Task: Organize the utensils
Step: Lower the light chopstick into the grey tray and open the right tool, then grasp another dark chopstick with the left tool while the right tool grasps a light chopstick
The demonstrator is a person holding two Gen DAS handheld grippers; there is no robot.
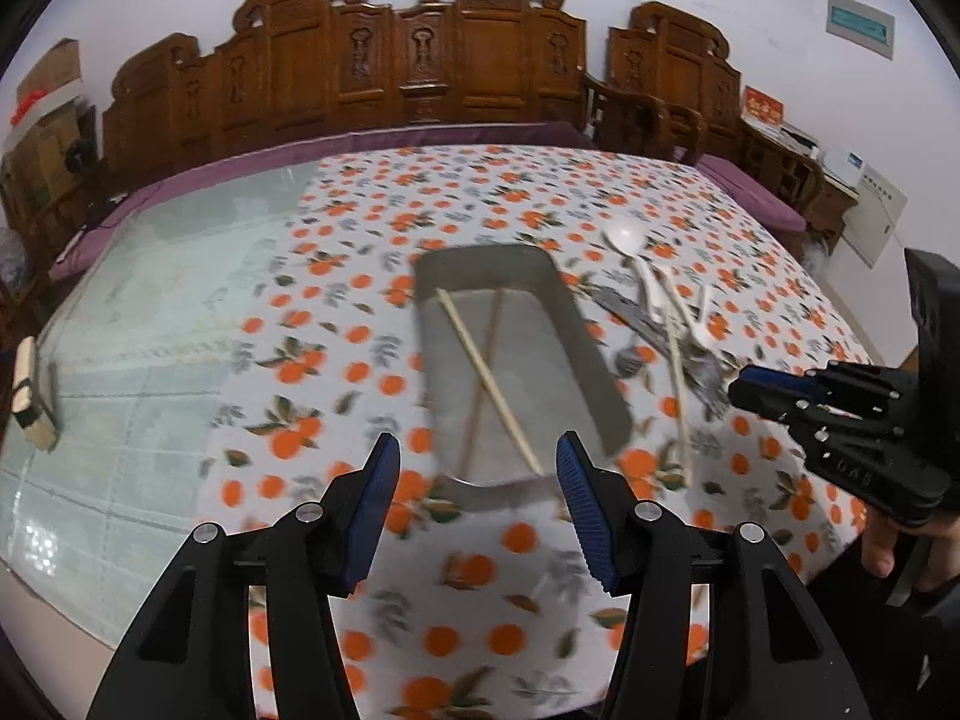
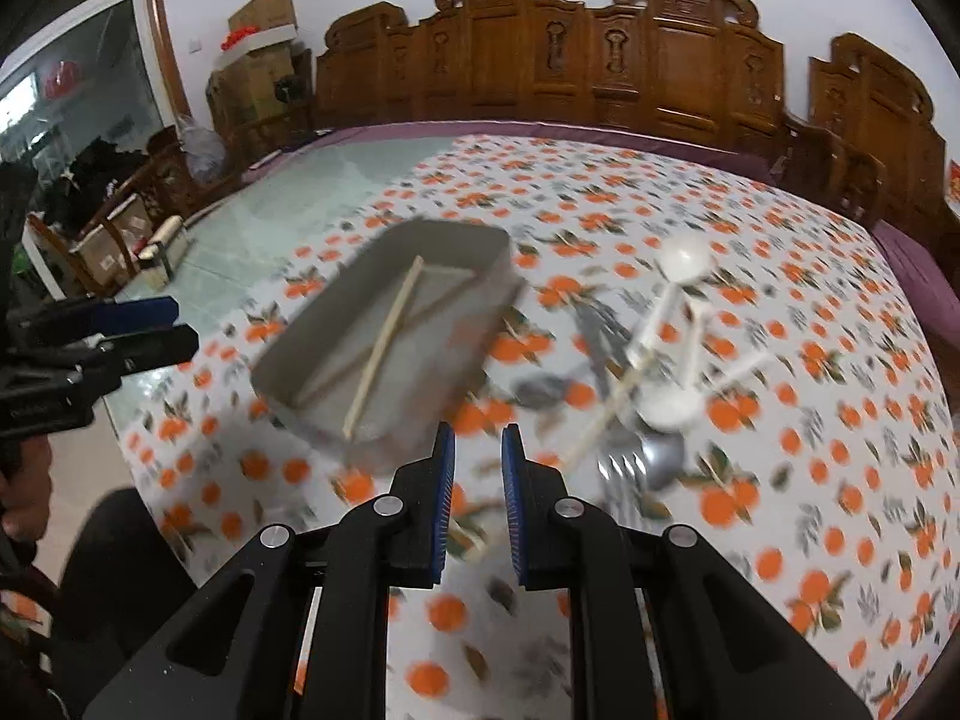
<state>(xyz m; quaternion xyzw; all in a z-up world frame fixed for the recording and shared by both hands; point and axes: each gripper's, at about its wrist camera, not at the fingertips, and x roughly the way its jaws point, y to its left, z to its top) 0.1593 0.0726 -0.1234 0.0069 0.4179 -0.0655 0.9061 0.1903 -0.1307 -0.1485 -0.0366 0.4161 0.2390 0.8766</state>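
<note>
A grey rectangular tray (image 1: 576, 324) (image 2: 312, 354) sits on the orange-print tablecloth with two chopsticks (image 1: 489, 381) (image 2: 384, 342) crossed inside it. Right of it lies a pile of utensils: white plastic spoons (image 1: 624, 237) (image 2: 684, 258), a loose chopstick (image 1: 678, 384) (image 2: 606, 417), metal spoons (image 2: 663, 459) and a fork (image 2: 618, 468). My left gripper (image 1: 478, 456) is open and empty, above the tray's near end. My right gripper (image 2: 478, 444) is partly open and empty, between the tray and the pile; it also shows in the left wrist view (image 1: 756, 390).
The tablecloth (image 1: 420, 630) covers the right part of a glass table top (image 1: 150, 330). A small wooden block (image 1: 33, 396) lies at the table's left edge. Carved wooden chairs (image 1: 420, 54) line the far side. Boxes (image 2: 258, 42) stand at the back left.
</note>
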